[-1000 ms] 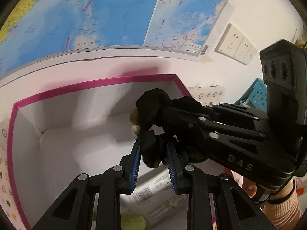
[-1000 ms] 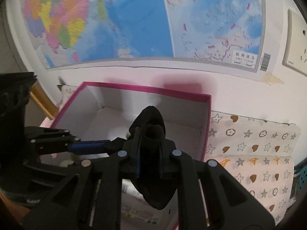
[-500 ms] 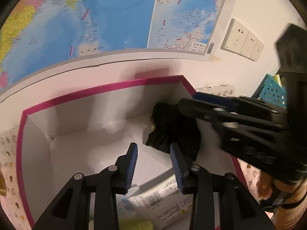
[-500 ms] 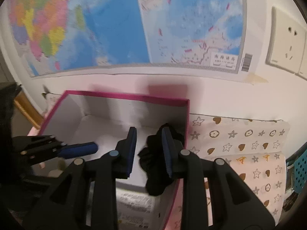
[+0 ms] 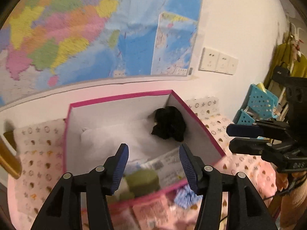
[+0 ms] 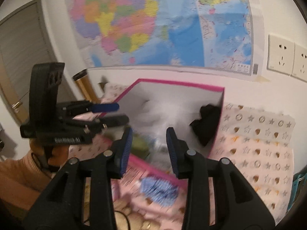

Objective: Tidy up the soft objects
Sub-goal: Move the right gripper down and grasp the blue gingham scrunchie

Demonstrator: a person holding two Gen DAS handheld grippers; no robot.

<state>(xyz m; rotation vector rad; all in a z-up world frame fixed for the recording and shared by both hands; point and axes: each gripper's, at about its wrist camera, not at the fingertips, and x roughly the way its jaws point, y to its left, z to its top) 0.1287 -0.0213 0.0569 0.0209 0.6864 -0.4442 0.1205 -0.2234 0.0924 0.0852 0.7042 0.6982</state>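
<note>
A black soft cloth bundle [image 5: 169, 124] lies in the far right corner of the pink-rimmed white box [image 5: 119, 97]; it also shows in the right wrist view [image 6: 207, 123], inside the box [image 6: 178, 85]. My left gripper [image 5: 153, 163] is open and empty, above the box's near edge. My right gripper [image 6: 148, 149] is open and empty, pulled back from the box. A green soft item [image 5: 143, 182] and a white packet [image 5: 167, 164] lie in the box's near part. A blue fuzzy item [image 6: 159, 188] lies outside the box in front.
The box sits on a pink star-patterned cloth [image 6: 255, 143] against a wall with a map [image 5: 96, 34]. Blue perforated baskets [image 5: 259, 103] stand at the right. A gold cylinder [image 6: 84, 84] and a door [image 6: 21, 57] are at the left.
Both grippers let go of the black bundle, opened wider and pulled back out of the box. The bundle now rests in the box's far right corner.
</note>
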